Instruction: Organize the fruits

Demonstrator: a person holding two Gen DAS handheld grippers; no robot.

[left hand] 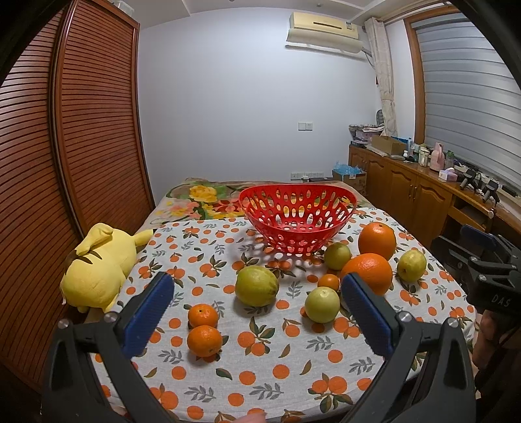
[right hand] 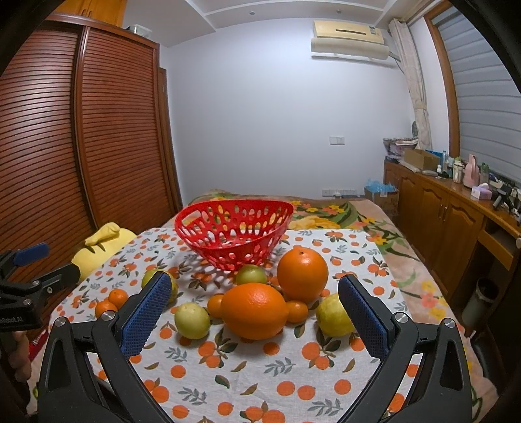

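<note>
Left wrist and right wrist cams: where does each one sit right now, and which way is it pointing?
Left wrist: on the left gripper, jaws open, low over the near table edge, facing the red basket; the right gripper shows at its right edge.
Right wrist: on the right gripper, jaws open, facing the red basket over the large oranges; the left gripper shows at its left edge.
Shared: basket, fruit, patterned tablecloth, yellow plush toy.

Pale walls, a slatted wooden wardrobe [left hand: 75,130] left, an air conditioner [left hand: 324,31] high, wooden cabinets [right hand: 449,211] under blinds [left hand: 472,91].
</note>
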